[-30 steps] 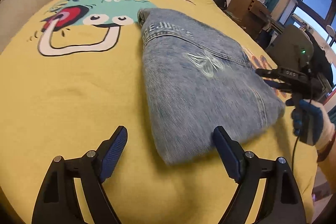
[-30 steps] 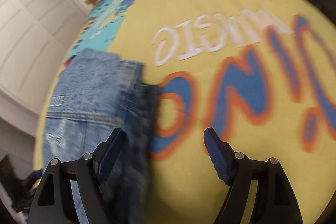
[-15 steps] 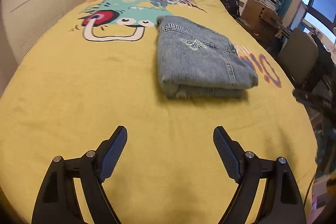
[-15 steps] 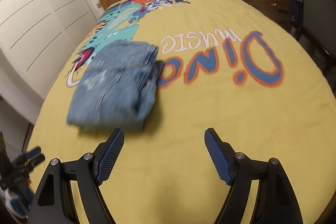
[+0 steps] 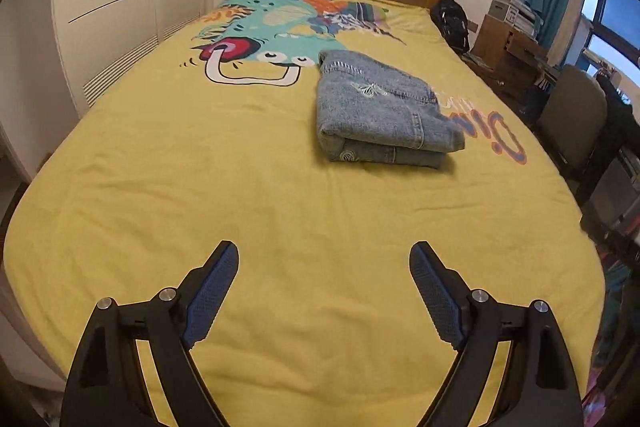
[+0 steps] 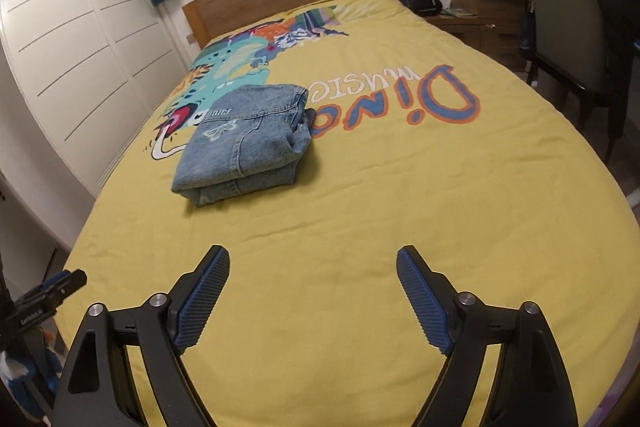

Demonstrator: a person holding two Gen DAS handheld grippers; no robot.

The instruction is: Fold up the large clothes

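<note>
Both tongs, left tongs [image 5: 324,269] and right tongs [image 6: 313,269], have pulled back, gaping empty, well apart from the folded blue denim garment [image 5: 378,113] on the yellow printed bedspread [image 5: 200,167]. Folding looks finished; next calls only for setting it aside.

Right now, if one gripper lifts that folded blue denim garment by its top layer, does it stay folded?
Probably not. The folded blue denim garment lies in loose stacked layers with open edges toward the lettering, so a top-layer pinch would likely unfold it. The denim looks thick, so likely heavy and droopy, not slippery. A push across the yellow bedspread would probably drag and bunch it.
</note>
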